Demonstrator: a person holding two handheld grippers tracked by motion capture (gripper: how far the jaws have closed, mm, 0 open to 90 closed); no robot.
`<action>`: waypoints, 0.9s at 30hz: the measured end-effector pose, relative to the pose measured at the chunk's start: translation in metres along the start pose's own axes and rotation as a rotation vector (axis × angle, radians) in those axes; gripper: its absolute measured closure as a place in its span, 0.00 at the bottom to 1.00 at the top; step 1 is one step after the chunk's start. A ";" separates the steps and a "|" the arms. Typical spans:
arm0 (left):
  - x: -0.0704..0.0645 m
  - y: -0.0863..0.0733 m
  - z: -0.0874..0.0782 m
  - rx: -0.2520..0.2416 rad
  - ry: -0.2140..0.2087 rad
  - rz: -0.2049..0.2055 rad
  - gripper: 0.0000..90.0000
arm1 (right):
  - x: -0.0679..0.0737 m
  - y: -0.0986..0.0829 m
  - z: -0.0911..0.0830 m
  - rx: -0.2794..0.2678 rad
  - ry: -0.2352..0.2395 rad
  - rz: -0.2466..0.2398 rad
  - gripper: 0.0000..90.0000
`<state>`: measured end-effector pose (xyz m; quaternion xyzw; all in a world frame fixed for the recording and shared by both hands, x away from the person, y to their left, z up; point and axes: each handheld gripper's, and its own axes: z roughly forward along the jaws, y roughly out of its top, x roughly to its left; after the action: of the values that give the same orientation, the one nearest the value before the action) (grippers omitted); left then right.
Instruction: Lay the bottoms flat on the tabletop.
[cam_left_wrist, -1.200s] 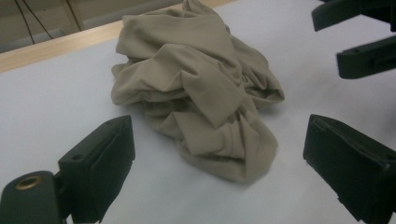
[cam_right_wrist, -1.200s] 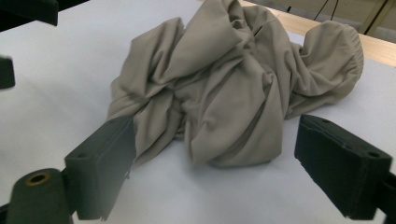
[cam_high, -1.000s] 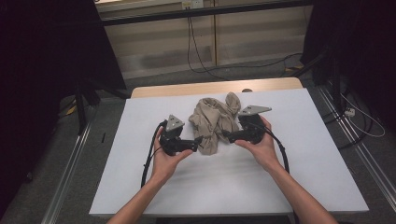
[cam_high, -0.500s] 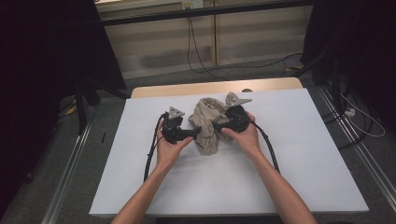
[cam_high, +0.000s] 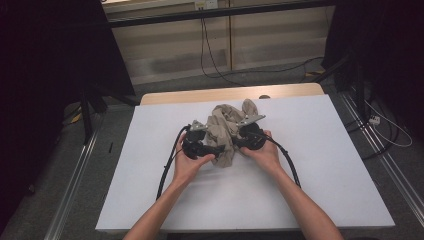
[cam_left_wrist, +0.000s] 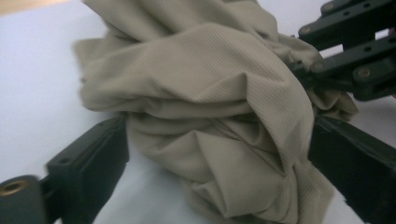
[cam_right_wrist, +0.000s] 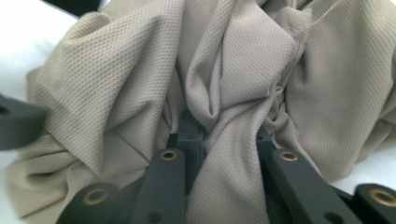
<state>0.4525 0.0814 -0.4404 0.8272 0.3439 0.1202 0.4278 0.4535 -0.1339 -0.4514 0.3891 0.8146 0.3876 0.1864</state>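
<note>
High view: dim surroundings, near black at 9 and 3 o'clock; the white table (cam_high: 325, 165) is evenly lit from overhead, with soft shadows. Left gripper view: cloth (cam_left_wrist: 201, 107) reasonably sharp, jaws blurred at 7 and 4 o'clock. Right gripper view: weave sharp, white background overexposed at 10 o'clock.

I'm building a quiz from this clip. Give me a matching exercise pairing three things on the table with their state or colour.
Things:
1. cloth
2. left tongs
3. right tongs

States:
A. jaws apart, one on each side of the bundle
B. beige, crumpled in a heap
C. jaws close together, pinching a fold

Pairs: 1-B, 2-A, 3-C
</note>
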 end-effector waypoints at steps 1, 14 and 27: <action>-0.001 -0.001 0.003 0.024 0.012 0.016 0.09 | 0.001 -0.002 -0.002 -0.003 0.001 0.002 0.84; -0.020 -0.015 -0.001 0.099 -0.101 0.057 0.83 | 0.014 -0.033 -0.045 -0.003 0.069 -0.036 0.86; -0.051 -0.041 -0.043 0.129 -0.186 0.097 0.84 | 0.054 -0.066 -0.091 -0.014 0.186 -0.069 0.86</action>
<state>0.3745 0.0900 -0.4421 0.8762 0.2694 0.0409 0.3976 0.3320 -0.1625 -0.4458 0.3221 0.8385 0.4210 0.1259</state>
